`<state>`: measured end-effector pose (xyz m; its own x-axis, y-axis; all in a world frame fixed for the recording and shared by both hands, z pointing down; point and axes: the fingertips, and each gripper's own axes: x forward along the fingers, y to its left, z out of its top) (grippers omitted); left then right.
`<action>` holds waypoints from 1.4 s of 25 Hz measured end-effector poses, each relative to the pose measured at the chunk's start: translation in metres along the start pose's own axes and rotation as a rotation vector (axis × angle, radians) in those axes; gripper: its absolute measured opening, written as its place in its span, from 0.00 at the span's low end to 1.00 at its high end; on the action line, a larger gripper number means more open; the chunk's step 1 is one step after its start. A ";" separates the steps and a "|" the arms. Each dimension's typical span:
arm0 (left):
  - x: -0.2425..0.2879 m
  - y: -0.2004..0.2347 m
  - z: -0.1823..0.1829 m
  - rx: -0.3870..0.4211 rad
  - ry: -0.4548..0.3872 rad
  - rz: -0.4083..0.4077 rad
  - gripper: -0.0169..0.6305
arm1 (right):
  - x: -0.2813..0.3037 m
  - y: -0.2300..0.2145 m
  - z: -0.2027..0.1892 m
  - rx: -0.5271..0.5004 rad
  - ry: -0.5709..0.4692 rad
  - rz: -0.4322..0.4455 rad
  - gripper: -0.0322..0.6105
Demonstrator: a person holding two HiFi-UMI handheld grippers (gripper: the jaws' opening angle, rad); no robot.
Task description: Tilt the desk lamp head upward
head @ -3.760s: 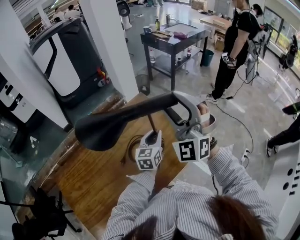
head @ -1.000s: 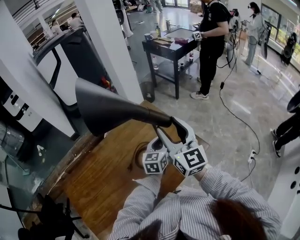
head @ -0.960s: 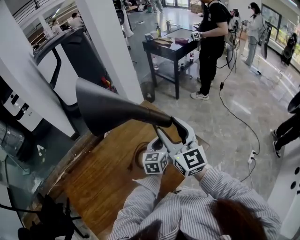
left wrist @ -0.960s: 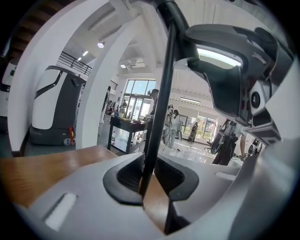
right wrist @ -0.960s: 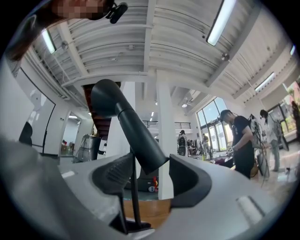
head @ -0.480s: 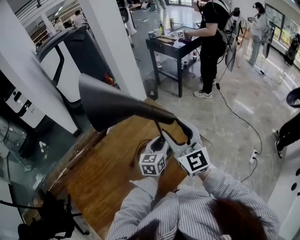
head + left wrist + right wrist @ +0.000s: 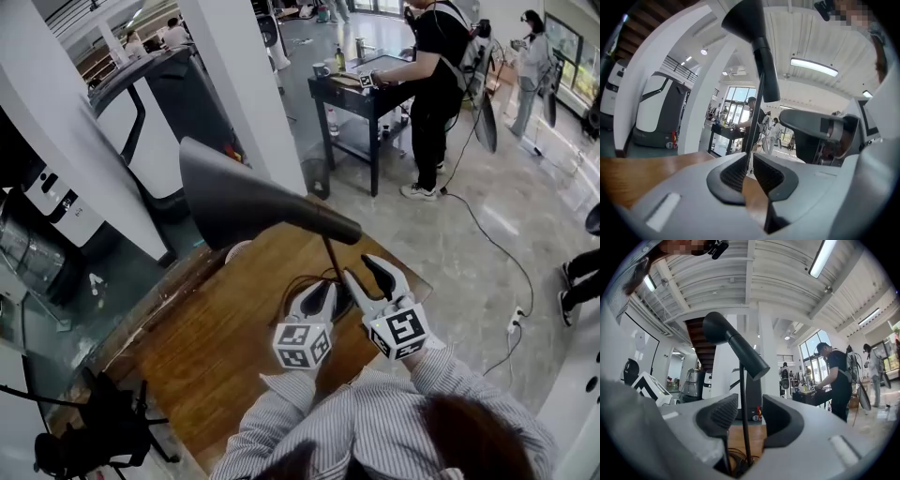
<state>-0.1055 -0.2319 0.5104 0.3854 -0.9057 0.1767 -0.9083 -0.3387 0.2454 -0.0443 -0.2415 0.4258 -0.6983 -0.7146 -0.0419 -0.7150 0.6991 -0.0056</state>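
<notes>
The desk lamp's dark grey cone head points up and to the left over the wooden table. Its thin black stem runs down from the neck. My left gripper is low on that stem, its jaws closing with the pads tight on it. My right gripper sits to the right of the stem and clear of the neck. Its jaws are closing but still apart, and the stem stands ahead of them untouched. The lamp head rises above them.
A coil of black cable lies by the lamp base. The table's right edge drops to the floor near my right gripper. A white pillar stands behind the lamp. Farther back, a person works at a black table. A black chair sits lower left.
The lamp head, drooping earlier, now stays tilted up. Over the last half second my right gripper let go of the neck and drew back to the right. The left gripper stays at the stem.
</notes>
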 end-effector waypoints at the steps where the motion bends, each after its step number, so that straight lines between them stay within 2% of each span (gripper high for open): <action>1: -0.002 0.000 -0.001 -0.009 0.001 0.004 0.09 | -0.002 0.001 -0.005 0.006 0.007 0.003 0.28; 3: -0.005 -0.001 -0.003 -0.014 0.003 0.010 0.07 | -0.005 0.003 -0.014 0.012 0.024 0.016 0.20; 9: -0.007 -0.002 0.000 -0.042 -0.009 0.009 0.03 | -0.009 0.011 -0.034 0.044 0.075 0.039 0.05; 19: -0.006 -0.013 0.000 -0.003 -0.009 0.009 0.03 | -0.012 0.011 -0.048 0.074 0.124 0.084 0.05; 35: -0.012 -0.020 0.001 -0.038 -0.005 0.001 0.03 | -0.016 0.016 -0.062 0.085 0.186 0.114 0.05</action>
<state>-0.0921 -0.2148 0.5025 0.3833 -0.9075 0.1721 -0.9019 -0.3276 0.2815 -0.0468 -0.2206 0.4881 -0.7743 -0.6177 0.1373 -0.6311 0.7698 -0.0957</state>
